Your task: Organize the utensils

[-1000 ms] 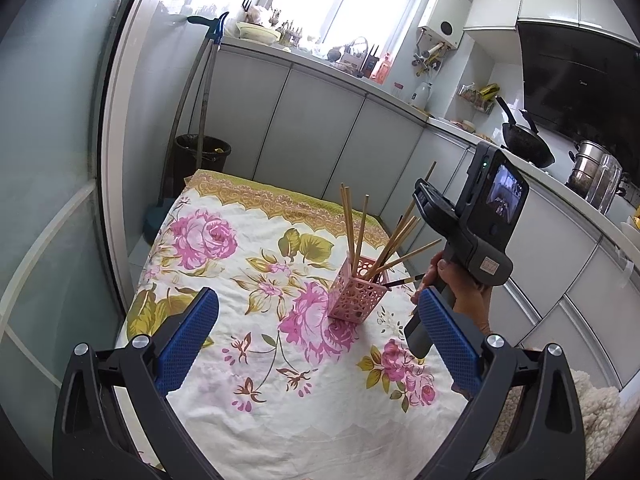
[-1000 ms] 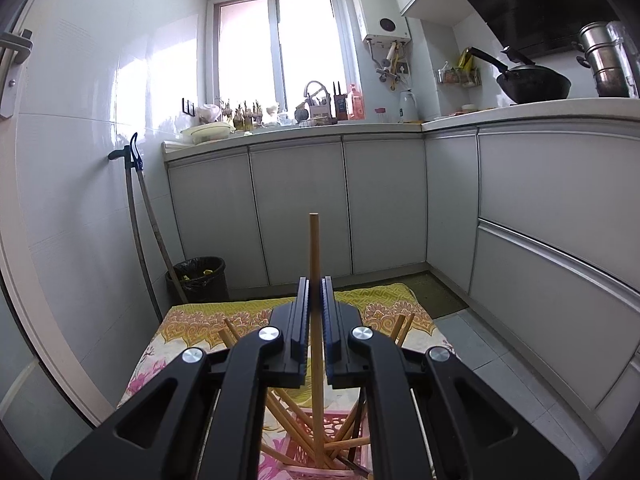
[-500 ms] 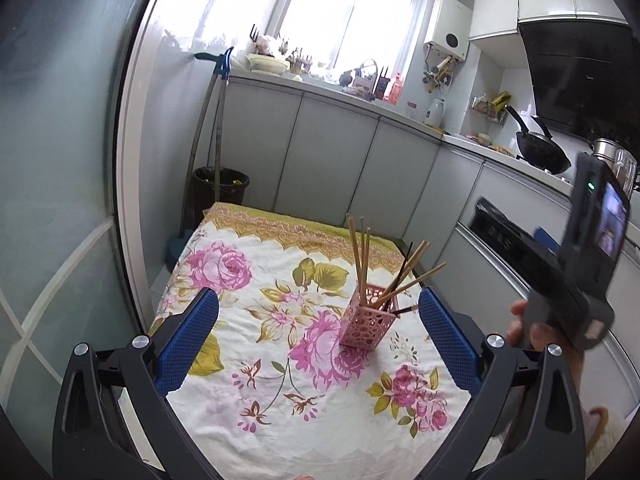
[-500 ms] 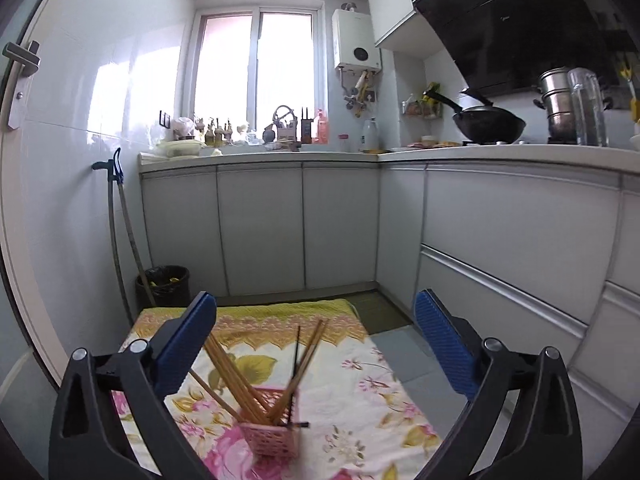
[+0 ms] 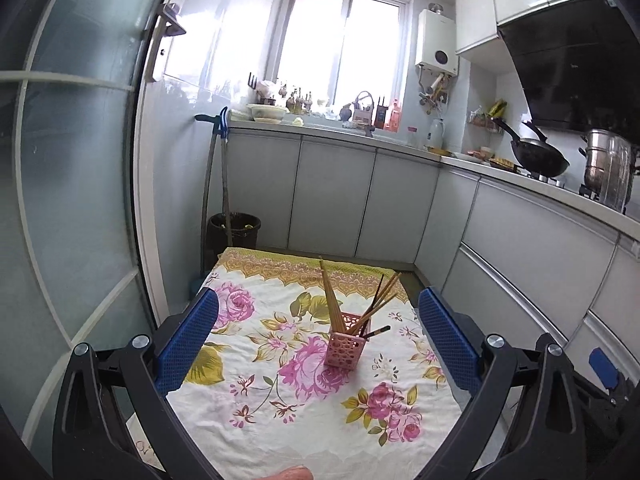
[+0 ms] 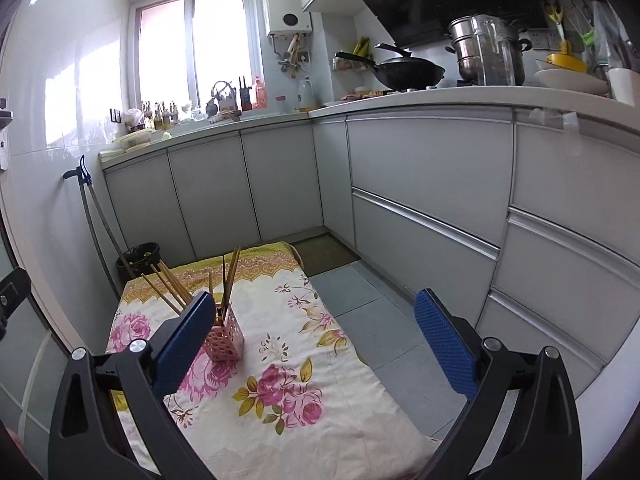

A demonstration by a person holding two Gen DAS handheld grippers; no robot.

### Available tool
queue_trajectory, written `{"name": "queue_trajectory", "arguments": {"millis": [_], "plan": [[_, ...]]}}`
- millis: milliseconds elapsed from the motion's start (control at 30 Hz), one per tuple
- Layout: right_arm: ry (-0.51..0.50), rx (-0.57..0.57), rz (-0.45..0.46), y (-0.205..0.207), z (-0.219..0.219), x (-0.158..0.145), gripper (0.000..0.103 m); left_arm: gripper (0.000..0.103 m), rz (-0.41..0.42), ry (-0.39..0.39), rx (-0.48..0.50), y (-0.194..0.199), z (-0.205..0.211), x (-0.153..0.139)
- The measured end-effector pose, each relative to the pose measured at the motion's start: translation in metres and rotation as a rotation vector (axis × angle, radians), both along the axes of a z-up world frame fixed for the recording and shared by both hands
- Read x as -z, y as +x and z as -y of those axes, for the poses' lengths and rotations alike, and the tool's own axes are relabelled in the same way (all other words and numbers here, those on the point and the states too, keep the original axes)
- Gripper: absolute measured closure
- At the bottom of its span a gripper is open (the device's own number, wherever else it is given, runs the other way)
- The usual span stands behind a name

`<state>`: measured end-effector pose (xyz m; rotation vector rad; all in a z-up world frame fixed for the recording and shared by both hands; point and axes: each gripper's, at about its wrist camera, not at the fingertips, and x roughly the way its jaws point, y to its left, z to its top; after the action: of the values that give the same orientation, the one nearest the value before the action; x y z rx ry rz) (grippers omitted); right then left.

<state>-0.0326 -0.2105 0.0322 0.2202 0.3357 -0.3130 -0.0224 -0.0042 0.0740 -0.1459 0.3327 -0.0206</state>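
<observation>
My left gripper (image 5: pixel 318 336): jaws spread wide, nothing between them. Pads are blue, with a fine dimpled rubber texture, mounted on matte black angular arms with silver bolt heads.

My right gripper (image 6: pixel 314 338): jaws have just been opening and now stand fully apart, holding nothing. Same blue dimpled pads; the left one overlaps the holder in the right wrist view, lower left of frame, but I cannot tell any contact.

Pink utensil holder (image 5: pixel 347 347): square, plastic, perforated lattice walls. Stands upright near the centre of the left wrist view, on the floral cloth (image 5: pixel 280 412).

Chopsticks (image 5: pixel 332 300): slim wooden sticks, tan, with a few dark ones, fanned out of the holder at differing angles. One dark stick juts sideways at the rim.

Cloth: white fabric, slightly wrinkled, printed with pink roses and olive leaves, yellow-green patterned border at the far edge. It covers a low flat surface.

Grey cabinet fronts (image 6: pixel 424 184): smooth, flat, with metal strip handles, upper right.
</observation>
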Motion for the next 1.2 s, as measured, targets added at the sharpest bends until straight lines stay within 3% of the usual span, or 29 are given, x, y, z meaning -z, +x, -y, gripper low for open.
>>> {"name": "queue_trajectory", "arguments": {"millis": [167, 467, 700, 867, 1000, 1200], "plan": [[0.013, 0.017, 0.05, -0.029, 0.006, -0.008, 0.006, 0.007, 0.006, 0.025, 0.022, -0.023, 0.009, -0.002], [0.062, 0.022, 0.046, -0.048, 0.013, -0.006, 0.006, 0.007, 0.024, 0.068, 0.031, -0.047, 0.015, -0.005], [0.046, 0.026, 0.058, -0.057, 0.007, -0.012, 0.006, 0.007, 0.041, 0.112, 0.016, -0.059, 0.022, -0.009], [0.023, 0.053, 0.055, -0.06, 0.004, -0.016, 0.006, 0.007, 0.065, 0.135, -0.013, -0.062, 0.022, -0.014], [0.021, 0.05, 0.051, -0.059, 0.003, -0.017, 0.006, 0.007, 0.033, 0.096, 0.02, -0.057, 0.02, -0.013], [0.031, 0.025, 0.018, -0.05, 0.003, -0.013, 0.006, 0.007, 0.025, 0.129, 0.002, -0.052, 0.024, -0.009]]}}
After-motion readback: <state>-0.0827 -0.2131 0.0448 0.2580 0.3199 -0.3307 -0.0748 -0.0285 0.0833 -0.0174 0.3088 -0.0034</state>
